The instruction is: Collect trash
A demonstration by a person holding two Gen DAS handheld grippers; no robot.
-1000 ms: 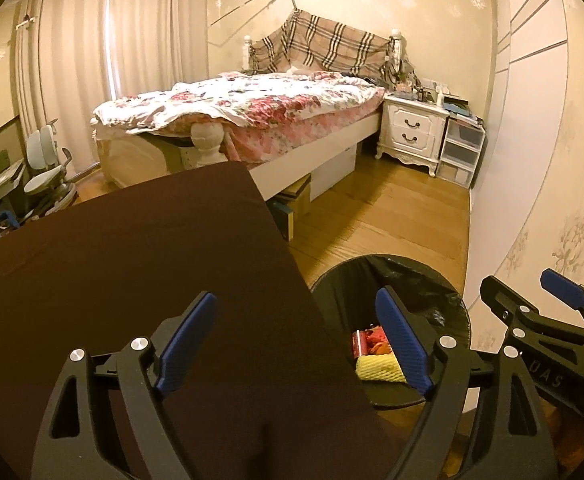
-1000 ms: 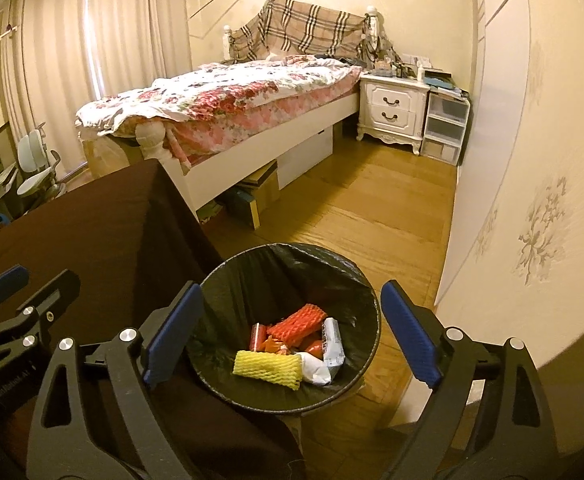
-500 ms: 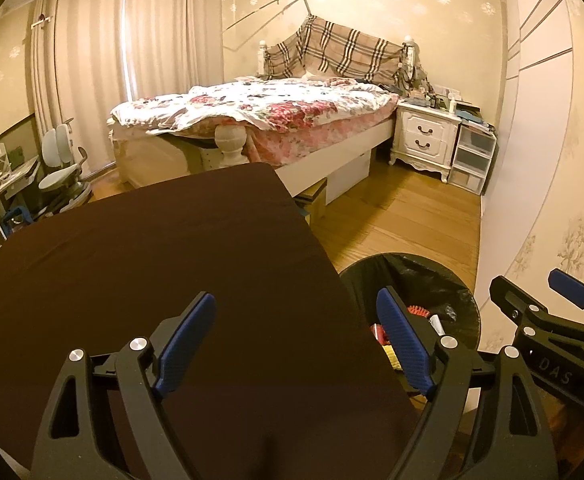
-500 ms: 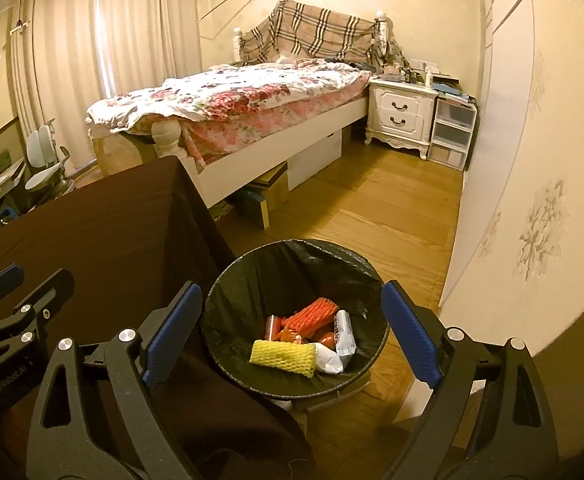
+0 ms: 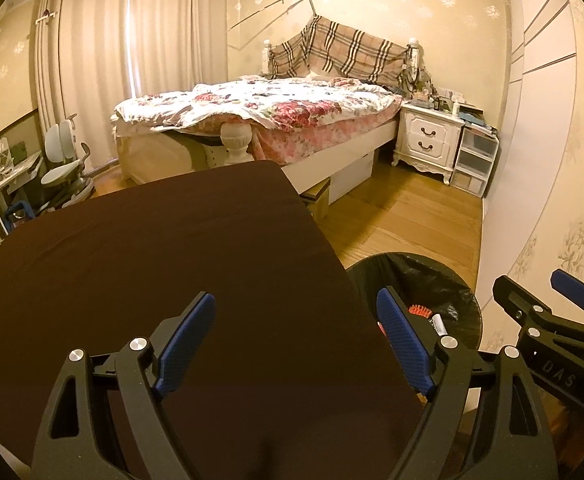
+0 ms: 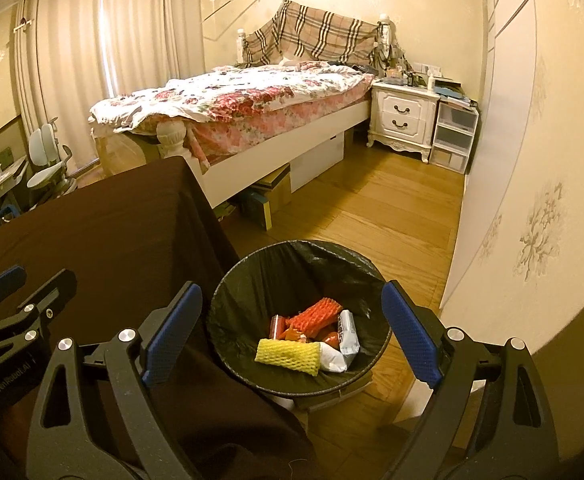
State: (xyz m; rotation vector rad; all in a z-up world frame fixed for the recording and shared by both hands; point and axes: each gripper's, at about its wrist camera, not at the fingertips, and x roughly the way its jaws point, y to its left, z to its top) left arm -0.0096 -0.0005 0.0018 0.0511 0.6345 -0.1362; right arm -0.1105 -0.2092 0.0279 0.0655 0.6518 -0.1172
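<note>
I have the left claw [image 5: 296,332] spread wide with nothing between its blue pads, hanging over the dark brown cloth of the bench [image 5: 163,256]. My right claw [image 6: 292,328] is just as wide and empty, and through its gap I look straight down into the trash bin [image 6: 251,276], which stands on the wooden floor [image 6: 376,208] just beside the bench's draped edge. The bin wears a black liner, and the trash lies at its bottom: a yellow foam net [image 6: 287,357] nearest me, an orange foam net [image 6: 316,314] behind it, a white wrapper [image 6: 348,332] to the right, and some small red pieces between them. From the left camera only the bin's far side shows, past the bench corner. Beyond stands a bed [image 5: 275,116] with a floral quilt.
</note>
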